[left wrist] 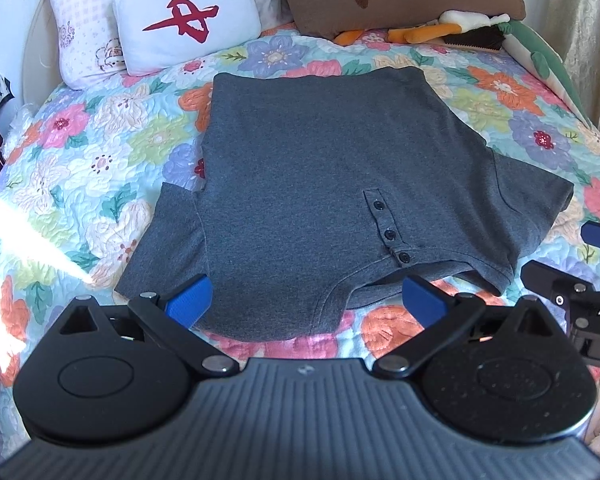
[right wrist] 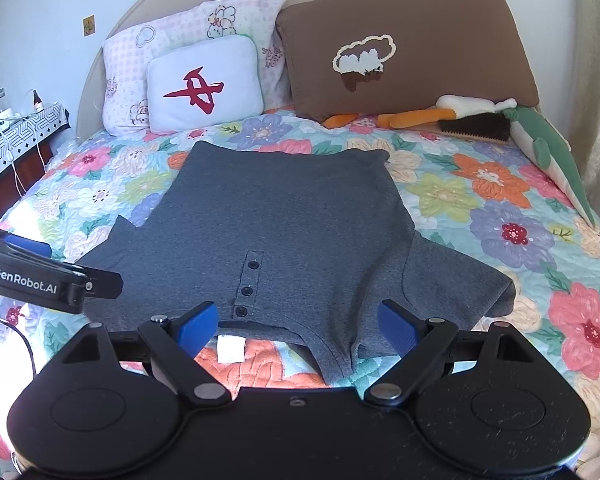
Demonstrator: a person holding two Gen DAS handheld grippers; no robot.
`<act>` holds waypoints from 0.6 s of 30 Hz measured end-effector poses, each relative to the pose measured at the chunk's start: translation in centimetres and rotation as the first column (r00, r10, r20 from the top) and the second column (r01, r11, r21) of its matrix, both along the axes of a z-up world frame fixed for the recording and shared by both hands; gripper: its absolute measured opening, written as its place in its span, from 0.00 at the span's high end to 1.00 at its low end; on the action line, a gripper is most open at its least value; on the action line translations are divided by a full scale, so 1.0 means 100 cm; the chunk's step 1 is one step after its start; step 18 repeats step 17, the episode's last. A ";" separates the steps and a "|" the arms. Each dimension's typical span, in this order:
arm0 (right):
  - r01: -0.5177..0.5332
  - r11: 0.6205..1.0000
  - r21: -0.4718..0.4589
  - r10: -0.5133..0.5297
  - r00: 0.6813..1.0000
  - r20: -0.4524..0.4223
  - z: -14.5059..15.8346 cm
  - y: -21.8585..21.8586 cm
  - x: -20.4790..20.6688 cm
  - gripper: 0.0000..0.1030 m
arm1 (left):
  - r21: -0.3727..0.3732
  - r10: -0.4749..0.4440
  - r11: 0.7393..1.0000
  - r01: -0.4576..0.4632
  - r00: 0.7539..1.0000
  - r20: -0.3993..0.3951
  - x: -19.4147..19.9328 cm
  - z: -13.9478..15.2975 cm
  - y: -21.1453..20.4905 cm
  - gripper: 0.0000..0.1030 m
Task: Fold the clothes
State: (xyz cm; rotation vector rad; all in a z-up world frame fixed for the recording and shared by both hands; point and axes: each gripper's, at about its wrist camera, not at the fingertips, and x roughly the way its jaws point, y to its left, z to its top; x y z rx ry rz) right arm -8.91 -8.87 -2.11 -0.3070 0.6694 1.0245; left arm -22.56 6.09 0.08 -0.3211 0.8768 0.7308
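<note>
A dark grey short-sleeved shirt (left wrist: 320, 168) with a three-button placket (left wrist: 388, 224) lies flat on the floral quilt, collar end toward me, hem toward the pillows. It also shows in the right wrist view (right wrist: 284, 224). My left gripper (left wrist: 308, 300) is open, its blue pads level with the left shoulder and neckline, holding nothing. My right gripper (right wrist: 296, 326) is open over the collar and right shoulder, holding nothing. A white neck label (right wrist: 230, 348) shows below the collar. The right gripper shows at the right edge of the left wrist view (left wrist: 580, 280).
The floral quilt (left wrist: 80, 168) covers the bed. A white pillow with a red mark (right wrist: 204, 84), a pink pillow (right wrist: 124, 80) and a brown pillow (right wrist: 404, 40) stand at the headboard. A plush toy and brush (right wrist: 472, 120) lie at the back right. A bedside table (right wrist: 16, 140) stands left.
</note>
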 end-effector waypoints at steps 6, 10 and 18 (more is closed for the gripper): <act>-0.001 1.000 -0.006 0.001 1.000 0.000 -0.001 0.000 0.000 0.13 | 0.007 -0.004 1.000 0.004 1.000 0.003 0.000 0.001 0.000 0.00; -0.005 1.000 -0.015 0.005 1.000 0.002 -0.002 0.001 0.000 0.13 | -0.008 -0.009 1.000 0.009 1.000 -0.016 0.001 -0.002 0.002 0.00; -0.002 1.000 -0.025 0.002 1.000 0.000 -0.003 0.002 0.001 0.13 | -0.049 0.015 0.999 -0.017 0.999 -0.035 -0.003 -0.009 0.010 0.00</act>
